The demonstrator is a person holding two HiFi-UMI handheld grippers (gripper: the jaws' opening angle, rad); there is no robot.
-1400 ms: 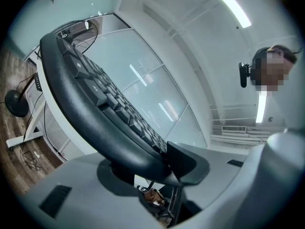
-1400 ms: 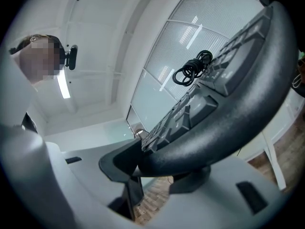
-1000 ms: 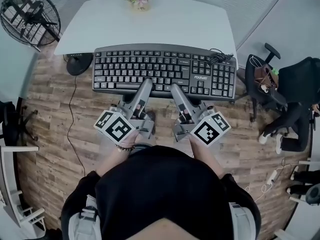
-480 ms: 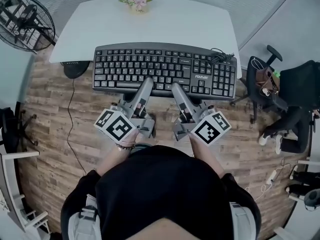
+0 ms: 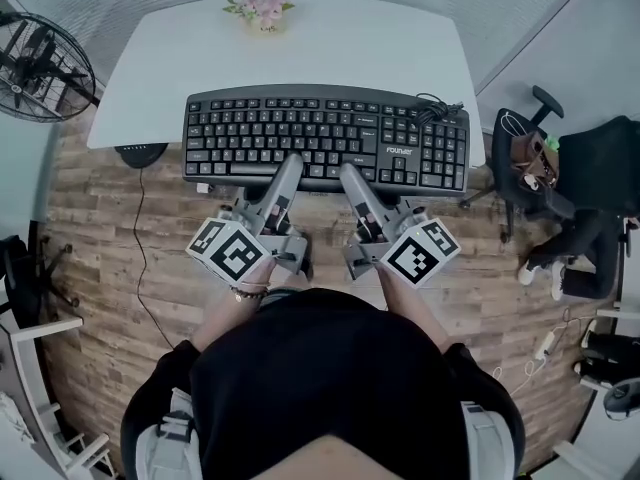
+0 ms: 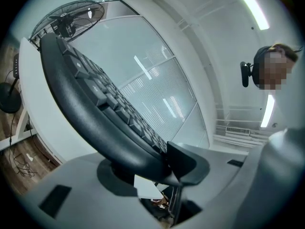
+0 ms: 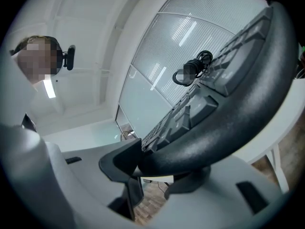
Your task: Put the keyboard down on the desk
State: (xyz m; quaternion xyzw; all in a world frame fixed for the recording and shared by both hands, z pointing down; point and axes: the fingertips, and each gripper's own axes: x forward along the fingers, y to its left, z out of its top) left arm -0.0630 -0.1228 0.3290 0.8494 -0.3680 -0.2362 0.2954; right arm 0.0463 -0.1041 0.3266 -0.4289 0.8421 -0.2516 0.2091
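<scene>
I hold a black keyboard level in the air, its far half over the near edge of the white desk. My left gripper is shut on the keyboard's near edge, left of the middle. My right gripper is shut on the same edge, right of the middle. The keyboard's coiled cable lies on its right end and shows as a black loop in the right gripper view. Both pairs of jaws clamp the rim from above and below.
A small pot of pink flowers stands at the desk's far edge. A floor fan is at the left, a black round base beneath the desk's left corner. An office chair with dark clothing stands at the right. The floor is wood planks.
Both grippers have carried the keyboard forward, so that it now overlaps the desk's near edge more. The grips have not changed.
</scene>
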